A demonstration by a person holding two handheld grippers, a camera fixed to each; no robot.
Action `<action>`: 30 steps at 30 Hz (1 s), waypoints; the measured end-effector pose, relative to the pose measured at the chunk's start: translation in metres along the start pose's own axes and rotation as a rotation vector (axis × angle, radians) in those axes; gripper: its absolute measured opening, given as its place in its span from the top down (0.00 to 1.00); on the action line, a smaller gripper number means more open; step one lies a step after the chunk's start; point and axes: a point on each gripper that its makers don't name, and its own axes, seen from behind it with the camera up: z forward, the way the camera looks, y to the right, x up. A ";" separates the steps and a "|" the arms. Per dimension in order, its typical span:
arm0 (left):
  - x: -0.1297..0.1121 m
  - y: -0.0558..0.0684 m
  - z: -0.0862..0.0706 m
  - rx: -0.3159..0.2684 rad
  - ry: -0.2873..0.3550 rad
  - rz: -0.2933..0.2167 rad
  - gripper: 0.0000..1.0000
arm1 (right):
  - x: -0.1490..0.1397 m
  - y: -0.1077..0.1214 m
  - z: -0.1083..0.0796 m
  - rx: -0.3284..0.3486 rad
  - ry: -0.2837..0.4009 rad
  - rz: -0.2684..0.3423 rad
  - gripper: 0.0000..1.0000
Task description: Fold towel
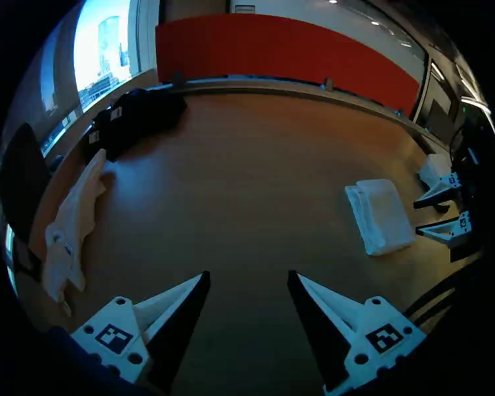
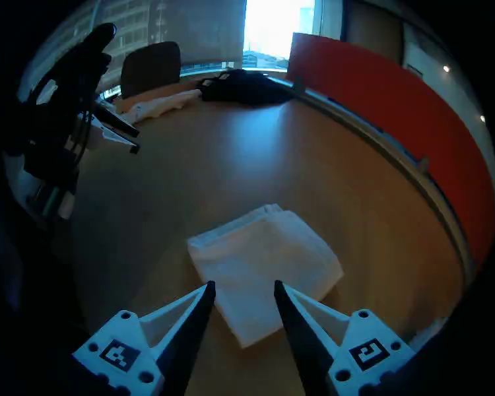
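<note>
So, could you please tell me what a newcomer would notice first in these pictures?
The neatly folded white towel lies on the wooden table, just ahead of the open right tongs. A long red panel runs along the table's far edge. Toward the window, a black bag sits near a loose pale cloth, well away from the open left tongs.

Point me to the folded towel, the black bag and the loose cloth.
folded towel [image 2: 264, 264], right gripper view, middle of top layer.
black bag [image 1: 138, 112], left gripper view, its middle.
loose cloth [image 1: 72, 224], left gripper view, its middle.
</note>
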 end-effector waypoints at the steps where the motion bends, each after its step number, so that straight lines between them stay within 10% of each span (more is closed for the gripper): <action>1: 0.000 0.000 0.000 0.000 0.000 0.001 0.14 | -0.003 0.000 0.000 -0.001 -0.005 0.003 0.32; 30: 0.000 0.003 0.001 -0.006 -0.001 0.010 0.14 | -0.074 0.000 -0.001 -0.023 -0.129 0.047 0.35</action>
